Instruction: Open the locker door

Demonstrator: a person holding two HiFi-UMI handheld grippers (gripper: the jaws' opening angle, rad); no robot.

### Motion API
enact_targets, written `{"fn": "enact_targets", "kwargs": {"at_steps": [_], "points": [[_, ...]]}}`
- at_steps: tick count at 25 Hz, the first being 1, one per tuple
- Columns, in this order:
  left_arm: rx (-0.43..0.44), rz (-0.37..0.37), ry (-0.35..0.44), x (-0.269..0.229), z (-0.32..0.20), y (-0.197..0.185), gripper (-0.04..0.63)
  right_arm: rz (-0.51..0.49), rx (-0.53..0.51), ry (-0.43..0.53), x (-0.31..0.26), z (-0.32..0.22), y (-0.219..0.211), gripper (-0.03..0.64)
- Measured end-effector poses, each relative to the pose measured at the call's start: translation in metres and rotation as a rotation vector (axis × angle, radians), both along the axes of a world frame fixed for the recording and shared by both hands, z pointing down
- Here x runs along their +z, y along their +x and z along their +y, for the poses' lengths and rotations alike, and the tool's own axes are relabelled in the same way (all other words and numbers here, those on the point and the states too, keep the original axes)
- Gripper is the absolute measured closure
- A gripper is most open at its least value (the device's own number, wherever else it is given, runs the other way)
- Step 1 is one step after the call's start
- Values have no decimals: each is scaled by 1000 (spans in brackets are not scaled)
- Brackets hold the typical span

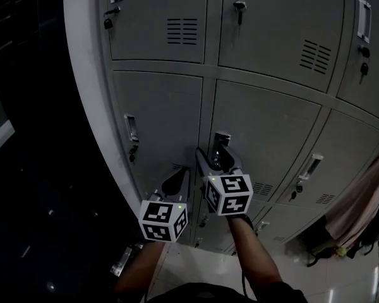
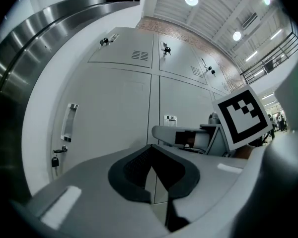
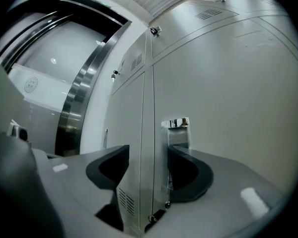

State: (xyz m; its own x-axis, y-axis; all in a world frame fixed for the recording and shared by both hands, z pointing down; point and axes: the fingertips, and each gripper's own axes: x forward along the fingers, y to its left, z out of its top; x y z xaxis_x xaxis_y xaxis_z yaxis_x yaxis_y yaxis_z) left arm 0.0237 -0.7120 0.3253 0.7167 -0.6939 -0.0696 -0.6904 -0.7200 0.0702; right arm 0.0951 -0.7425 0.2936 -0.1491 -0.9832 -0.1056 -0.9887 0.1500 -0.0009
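The locker bank (image 1: 88, 106) filled the scene, grey doors in rows, all lying flush. The locker door (image 1: 265, 137) in question sat in the middle row, shut, its left edge running along the seam it shares with the neighbouring door. Close to that left edge stood its handle (image 1: 222, 141), a bright metal pull with its long axis upright, parallel to the seam.

The right gripper (image 3: 149, 171) pointed straight at the door with its jaws spread wide. The seam and the handle stood between them, the handle just beside the right-hand jaw, with no pad visibly pressing on it. The left gripper (image 2: 151, 155) hung just to the left, at the neighbouring door near the seam, its jaws pressed together on nothing.

The right hand was clearly the nearer one. The handle lay directly ahead of it and inside its span. Closing on that upright pull and drawing back toward the person looked like the step in hand.
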Motion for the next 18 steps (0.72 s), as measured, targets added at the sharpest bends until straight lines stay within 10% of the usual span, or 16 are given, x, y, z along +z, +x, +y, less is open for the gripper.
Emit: {"fn": "enact_targets", "kwargs": {"at_steps": [18], "points": [[0,2,-55,19,22,-10,591,38,32,11,2,37,-8,480]]}}
